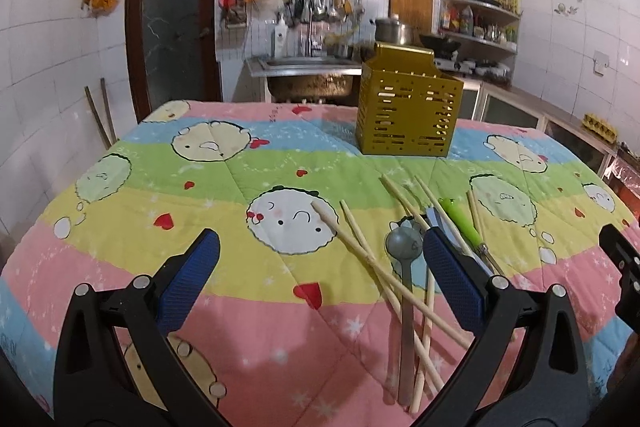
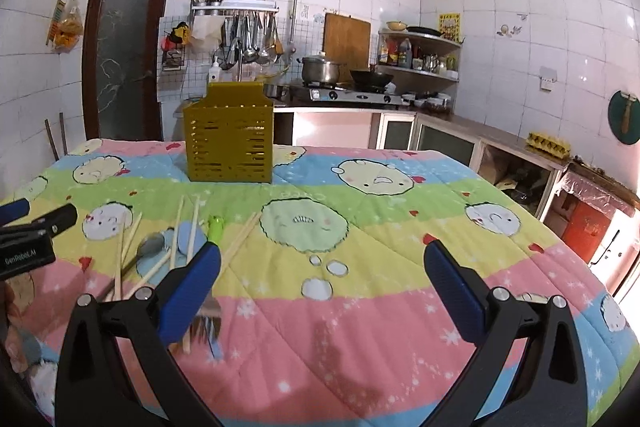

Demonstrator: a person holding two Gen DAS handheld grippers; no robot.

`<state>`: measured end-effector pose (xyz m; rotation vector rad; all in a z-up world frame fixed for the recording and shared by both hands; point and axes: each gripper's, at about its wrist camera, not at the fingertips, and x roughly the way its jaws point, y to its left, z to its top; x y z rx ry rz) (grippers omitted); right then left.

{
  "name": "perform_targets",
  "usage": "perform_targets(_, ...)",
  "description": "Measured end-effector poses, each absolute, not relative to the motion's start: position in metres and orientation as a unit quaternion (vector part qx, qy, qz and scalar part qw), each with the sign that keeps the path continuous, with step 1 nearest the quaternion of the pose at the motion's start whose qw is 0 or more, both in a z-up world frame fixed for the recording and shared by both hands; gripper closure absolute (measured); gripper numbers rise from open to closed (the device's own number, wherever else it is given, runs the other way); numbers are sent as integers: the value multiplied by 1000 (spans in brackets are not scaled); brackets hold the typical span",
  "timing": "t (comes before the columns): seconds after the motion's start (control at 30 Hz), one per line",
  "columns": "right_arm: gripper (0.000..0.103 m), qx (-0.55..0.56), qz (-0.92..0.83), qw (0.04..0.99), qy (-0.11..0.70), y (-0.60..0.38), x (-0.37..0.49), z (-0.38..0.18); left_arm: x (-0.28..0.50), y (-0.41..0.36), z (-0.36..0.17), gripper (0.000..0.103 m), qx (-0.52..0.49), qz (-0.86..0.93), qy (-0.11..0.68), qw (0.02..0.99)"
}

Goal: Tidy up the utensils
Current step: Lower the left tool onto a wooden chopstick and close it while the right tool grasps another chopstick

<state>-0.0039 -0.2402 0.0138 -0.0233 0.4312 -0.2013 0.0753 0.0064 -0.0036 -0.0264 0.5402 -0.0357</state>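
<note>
In the left wrist view, the left gripper (image 1: 320, 267) hangs over the bench with the striped cartoon quilt (image 1: 160, 187) on top. Its blue fingers (image 1: 188, 283) are spread wide and hold nothing. The utensils lie in a messy pile by its right finger. There are long pale wooden chopsticks (image 1: 360, 243), a grey metal spoon (image 1: 404, 247) and a tool with a bright green handle (image 1: 460, 221). Something flat and blue peeks out under them, but it is too hidden to name. The yellow metal holder box with slots (image 1: 408, 111) stands upright farther back on the quilt, well away from the pile. The chopsticks cross over each other and over the spoon. If the gripper grabs one stick, it may drag the others along or flick them off the bench. The thin sticks may also slip out of the wide fingers.

In the right wrist view, the right gripper (image 2: 320, 287) is also wide open and empty. It points at bare quilt, with the pile off to its left. The left finger (image 2: 188, 287) hides part of a fork. The left gripper's black body (image 2: 36, 239) is close by on the left side. If both go for the pile together, they may bump. The quilt is soft, so the tall yellow box may tip if a stick pokes its rim.
</note>
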Motion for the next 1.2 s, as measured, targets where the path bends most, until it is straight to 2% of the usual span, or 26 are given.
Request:
perform_targets(0.23,4,0,-83,955,286,-242,58,9,126,5,-4,5,-5,-31,328,944)
perform_targets(0.57,4,-3,-96,927,361,-244,135,-25,190,23,-37,5,-30,-5,415,909)
perform_targets(1.2,6,5,-111,898,426,-233,173,-53,211,26,-64,11,3,9,451,892)
